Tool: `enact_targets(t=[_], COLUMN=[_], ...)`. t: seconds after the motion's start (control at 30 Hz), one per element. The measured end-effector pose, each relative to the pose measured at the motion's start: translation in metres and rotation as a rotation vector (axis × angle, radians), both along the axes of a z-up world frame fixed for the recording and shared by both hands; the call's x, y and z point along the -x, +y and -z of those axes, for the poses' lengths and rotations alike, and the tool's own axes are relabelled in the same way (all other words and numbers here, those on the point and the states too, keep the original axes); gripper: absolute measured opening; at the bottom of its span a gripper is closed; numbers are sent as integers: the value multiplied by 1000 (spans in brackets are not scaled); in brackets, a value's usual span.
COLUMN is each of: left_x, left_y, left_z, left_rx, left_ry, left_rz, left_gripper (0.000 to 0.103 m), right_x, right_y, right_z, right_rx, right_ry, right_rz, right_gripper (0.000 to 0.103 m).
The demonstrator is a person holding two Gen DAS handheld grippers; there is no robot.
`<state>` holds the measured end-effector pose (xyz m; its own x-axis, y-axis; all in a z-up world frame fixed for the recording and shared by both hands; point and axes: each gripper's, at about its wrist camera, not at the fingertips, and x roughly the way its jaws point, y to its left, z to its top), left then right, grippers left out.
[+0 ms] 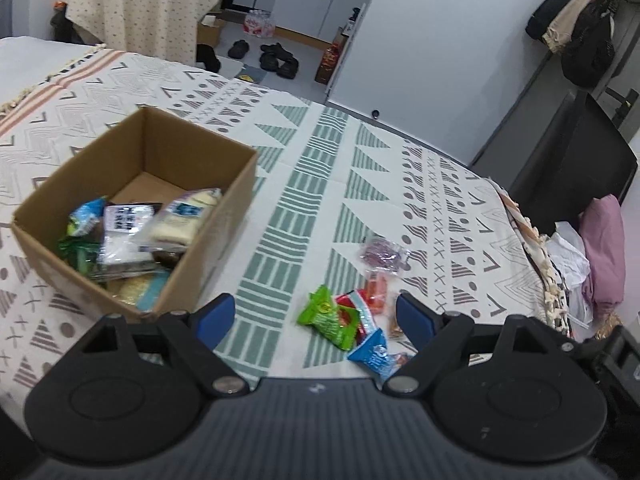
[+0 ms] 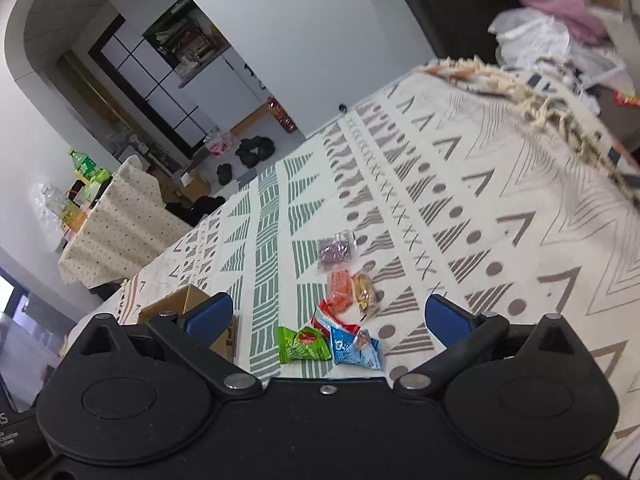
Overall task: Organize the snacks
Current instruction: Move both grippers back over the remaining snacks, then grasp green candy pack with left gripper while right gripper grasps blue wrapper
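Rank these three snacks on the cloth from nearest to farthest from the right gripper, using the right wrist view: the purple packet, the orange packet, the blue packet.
From the right gripper:
1. Blue packet, just ahead of the open fingers, beside the green packet.
2. Orange packet, further up the row, middle of the line.
3. Purple packet, at the far end of the row.

Print on snack packets point(image 1: 352, 328) too blurred; nothing legible.

patterned bed cover point(image 1: 320, 184) under cardboard box point(image 1: 224, 216), loose snack packets point(image 1: 352, 320)
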<state>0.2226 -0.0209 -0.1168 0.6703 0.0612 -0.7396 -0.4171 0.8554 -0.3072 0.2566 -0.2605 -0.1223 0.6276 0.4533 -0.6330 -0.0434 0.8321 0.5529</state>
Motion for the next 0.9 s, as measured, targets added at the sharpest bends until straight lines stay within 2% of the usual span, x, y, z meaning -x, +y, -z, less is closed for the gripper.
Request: enact_targets(t=[0.2,0.3,0.37,0.43,0.53,0.8,0.9], left_x=[-15,-23,-27,-33,-42,-62,-68], left_y=[3,7,9,11,15,23,22], left_z=[19,31,38,46,59,86,92], left_rx=[74,134,162,184,217,262,262], left_ry=[4,16,17,29,56,100,109], left_rz=[-2,-4,-11,-14,-24,-50,-37], left_gripper=[86,83,77,65,57,56,56], right_x=[-11,-18,-22,-27,-31,-41,-44], right_y=[4,7,10,15,24,37,43], right_z=[17,27,33,39,46,67,70], right_rx=[-24,-47,-46,-31,-17,43,71], right_ry=[50,87,104,122,137,192,175], right_rz=[-13,-20,-32,-41,-75,-105,-117], right_gripper=[102,94,83,79,78,68,67])
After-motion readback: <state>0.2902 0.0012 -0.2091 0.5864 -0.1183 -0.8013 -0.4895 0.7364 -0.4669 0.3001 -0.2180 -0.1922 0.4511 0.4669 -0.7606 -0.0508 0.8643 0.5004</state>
